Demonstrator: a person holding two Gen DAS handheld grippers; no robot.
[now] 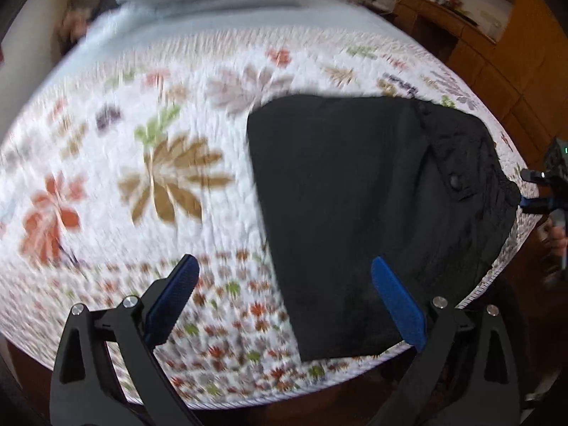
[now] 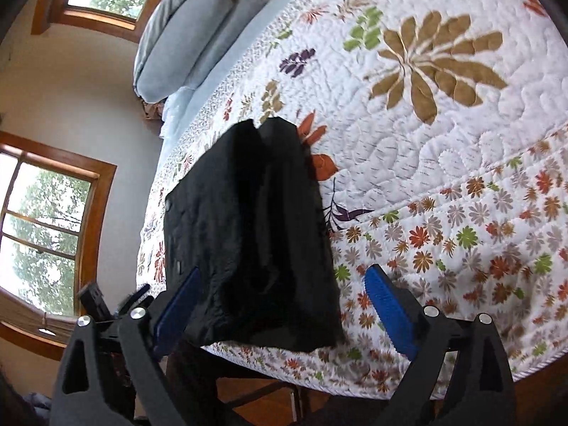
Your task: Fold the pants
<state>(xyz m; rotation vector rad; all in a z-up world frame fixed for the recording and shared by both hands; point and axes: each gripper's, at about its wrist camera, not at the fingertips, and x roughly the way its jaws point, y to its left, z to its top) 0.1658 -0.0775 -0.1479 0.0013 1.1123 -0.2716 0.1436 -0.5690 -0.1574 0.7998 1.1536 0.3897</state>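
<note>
The black pants [image 1: 358, 209] lie folded into a compact rectangle on the flowered quilt [image 1: 170, 184], near the bed's front edge. My left gripper [image 1: 284, 266] is open above the quilt, its blue pads wide apart, the right pad over the pants' near corner. In the right wrist view the same pants [image 2: 248, 241] lie flat between and beyond the blue pads. My right gripper [image 2: 284, 273] stands open above them, and the pads do not press on the cloth. The right gripper [image 1: 532, 188] also shows at the far right of the left wrist view, beside the pants' waistband end.
A light blue pillow [image 2: 191, 32] and sheet lie at the head of the bed. Two wood-framed windows [image 2: 46, 227] are in the wall beyond the bed. A wooden dresser [image 1: 497, 46] stands at the right. The bed's edge [image 2: 355, 387] drops to a wooden floor.
</note>
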